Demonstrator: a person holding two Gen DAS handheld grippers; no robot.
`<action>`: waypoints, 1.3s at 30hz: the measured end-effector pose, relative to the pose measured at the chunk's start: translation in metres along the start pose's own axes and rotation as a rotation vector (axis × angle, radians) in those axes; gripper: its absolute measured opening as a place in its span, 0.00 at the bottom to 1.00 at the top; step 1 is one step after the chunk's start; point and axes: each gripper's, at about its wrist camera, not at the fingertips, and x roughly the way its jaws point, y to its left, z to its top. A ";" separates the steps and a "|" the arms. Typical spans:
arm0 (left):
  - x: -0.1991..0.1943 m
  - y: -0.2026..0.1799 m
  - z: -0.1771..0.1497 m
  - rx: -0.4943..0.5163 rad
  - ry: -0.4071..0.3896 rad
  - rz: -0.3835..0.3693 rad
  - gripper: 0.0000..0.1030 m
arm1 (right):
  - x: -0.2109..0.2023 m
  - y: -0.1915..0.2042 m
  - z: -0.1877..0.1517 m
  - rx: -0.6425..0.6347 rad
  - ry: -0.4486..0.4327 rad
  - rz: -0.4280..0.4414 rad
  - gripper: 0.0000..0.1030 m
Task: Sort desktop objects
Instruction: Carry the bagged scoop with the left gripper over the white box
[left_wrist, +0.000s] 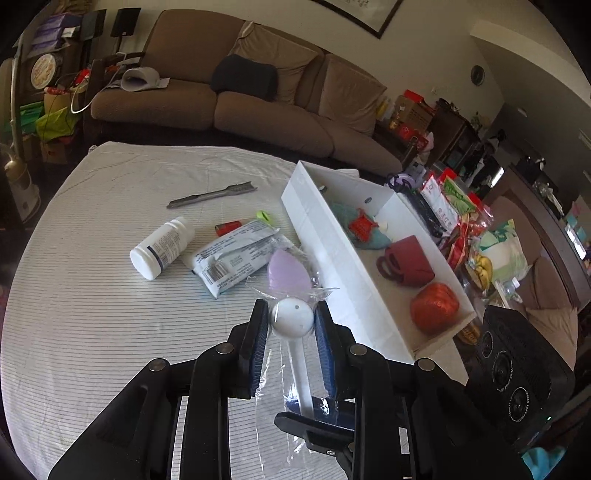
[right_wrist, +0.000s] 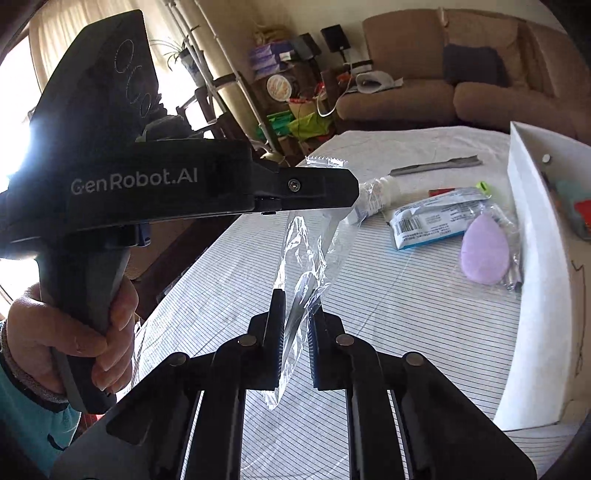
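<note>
Clear plastic wrapping encloses a white spoon (left_wrist: 293, 325) with a round bowl and a straight handle. The left gripper (left_wrist: 291, 317) is closed on the bowl of this spoon, one blue-padded finger on each side, and holds it above the near part of the striped tablecloth (left_wrist: 92, 295). The handle runs back toward the gripper body. The loose end of the wrapper (right_wrist: 303, 273) hangs down, and the right gripper (right_wrist: 295, 325) pinches it between both fingers; the film is creased and glossy.

Items on the cloth, counted:

1. One white pill bottle (left_wrist: 160, 247), lying on its side, left of centre.
2. One silver-grey printed pouch (left_wrist: 232, 254), flat, just right of the bottle, bearing a barcode.
3. One lilac teardrop-shaped item (left_wrist: 286, 275) in clear packaging, touching the pouch's near right edge.
4. One small red item (left_wrist: 228, 228) and one green item (left_wrist: 264, 217), at the far edge of the pouch.
5. One grey knife-like tool (left_wrist: 212, 194), alone at the far side.

One white open box (left_wrist: 332, 254) stands at the right edge of the table. Contents visible:

1. One red mug (left_wrist: 406, 264), on its side.
2. One shiny red wrapped item (left_wrist: 434, 306), at the near end.
3. One teal cloth piece (left_wrist: 354, 225) with a small red toothed part (left_wrist: 362, 226) on top, at the far end.

A brown sofa (left_wrist: 258, 92) stands beyond the table.
</note>
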 end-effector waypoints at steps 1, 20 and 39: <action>0.000 -0.010 0.003 0.010 -0.003 -0.008 0.24 | -0.010 -0.002 0.001 0.000 -0.003 -0.006 0.10; 0.177 -0.194 0.064 0.028 0.181 -0.190 0.24 | -0.154 -0.194 0.019 0.191 0.101 -0.218 0.09; 0.307 -0.167 0.059 -0.133 0.419 -0.060 0.24 | -0.079 -0.311 0.019 0.407 0.438 -0.238 0.14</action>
